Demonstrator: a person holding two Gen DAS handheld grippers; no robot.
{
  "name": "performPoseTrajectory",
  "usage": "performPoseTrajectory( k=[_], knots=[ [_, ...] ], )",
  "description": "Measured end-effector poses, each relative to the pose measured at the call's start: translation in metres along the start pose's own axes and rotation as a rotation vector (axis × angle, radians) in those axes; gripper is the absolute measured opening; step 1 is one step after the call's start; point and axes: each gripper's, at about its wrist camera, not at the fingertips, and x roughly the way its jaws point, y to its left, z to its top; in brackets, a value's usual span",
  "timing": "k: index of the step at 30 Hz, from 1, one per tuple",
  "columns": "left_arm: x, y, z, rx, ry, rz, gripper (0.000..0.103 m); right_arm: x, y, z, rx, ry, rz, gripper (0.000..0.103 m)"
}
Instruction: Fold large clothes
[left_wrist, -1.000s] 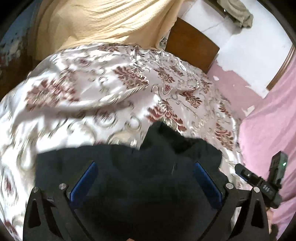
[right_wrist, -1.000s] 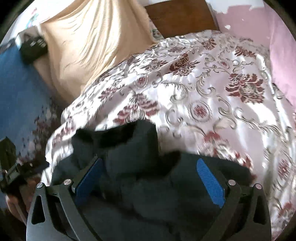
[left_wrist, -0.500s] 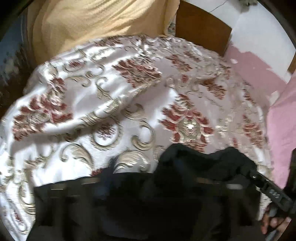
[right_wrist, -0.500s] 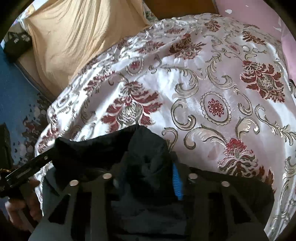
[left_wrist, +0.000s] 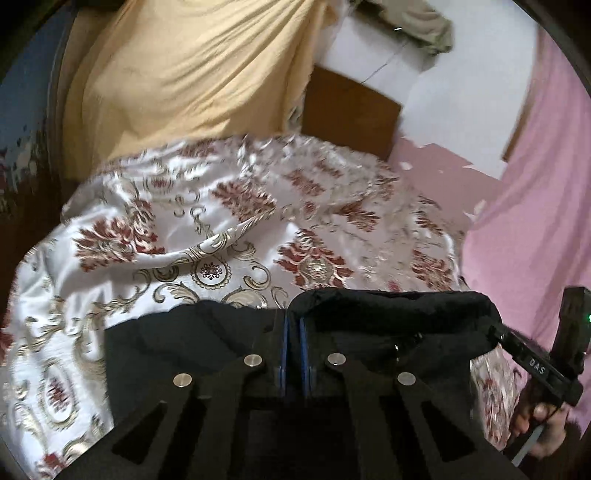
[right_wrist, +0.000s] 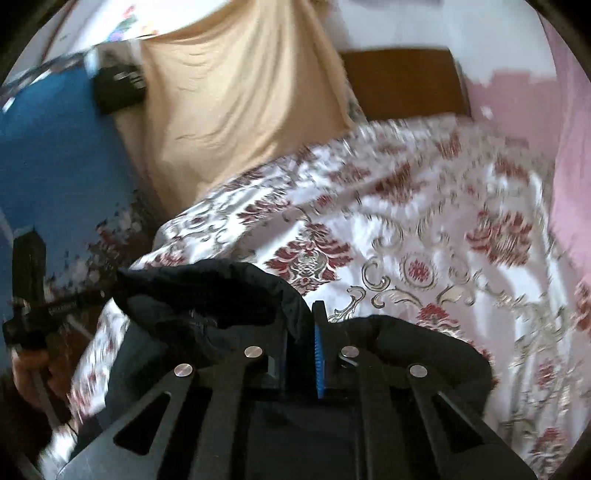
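A dark, near-black garment (left_wrist: 388, 314) lies at the near edge of a bed with a white satin bedspread (left_wrist: 221, 229) patterned in red and gold. My left gripper (left_wrist: 293, 321) is shut on the garment's upper edge, its blue pads nearly together. That edge runs taut to the right, where my right gripper (left_wrist: 532, 362) shows with a hand (left_wrist: 535, 417) on its handle. In the right wrist view my right gripper (right_wrist: 306, 325) is shut on a bunched fold of the garment (right_wrist: 207, 295). My left gripper (right_wrist: 55, 306) holds the same edge at the far left.
A yellow cloth (left_wrist: 184, 74) hangs beyond the bed on the left, beside a brown wooden headboard (left_wrist: 351, 110). Pink fabric (left_wrist: 535, 203) borders the bed's right side. A blue surface (right_wrist: 55, 147) with a black object (right_wrist: 118, 86) lies to the left. The bedspread (right_wrist: 424, 240) stretches ahead.
Both grippers went from wide open over the garment to shut on its edge. Both have since lifted and pulled back, raising the edge taut between them.
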Motion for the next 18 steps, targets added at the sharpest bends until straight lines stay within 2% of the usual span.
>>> performPoseTrajectory(
  k=[4, 7, 11, 18],
  knots=[
    [-0.045, -0.008, -0.036, 0.079, -0.05, -0.01, 0.006, -0.046, 0.024, -0.025, -0.171, -0.043, -0.043, 0.007],
    [-0.057, -0.008, -0.062, 0.1, -0.054, -0.004, 0.006, -0.064, 0.038, -0.043, -0.277, -0.038, -0.079, 0.006],
    [-0.05, -0.005, -0.089, 0.127, -0.029, 0.014, 0.005, -0.063, 0.05, -0.071, -0.406, 0.005, -0.147, 0.006],
    [-0.012, 0.007, -0.12, 0.125, 0.055, 0.041, 0.005, -0.034, 0.046, -0.099, -0.438, 0.064, -0.199, 0.006]
  ],
)
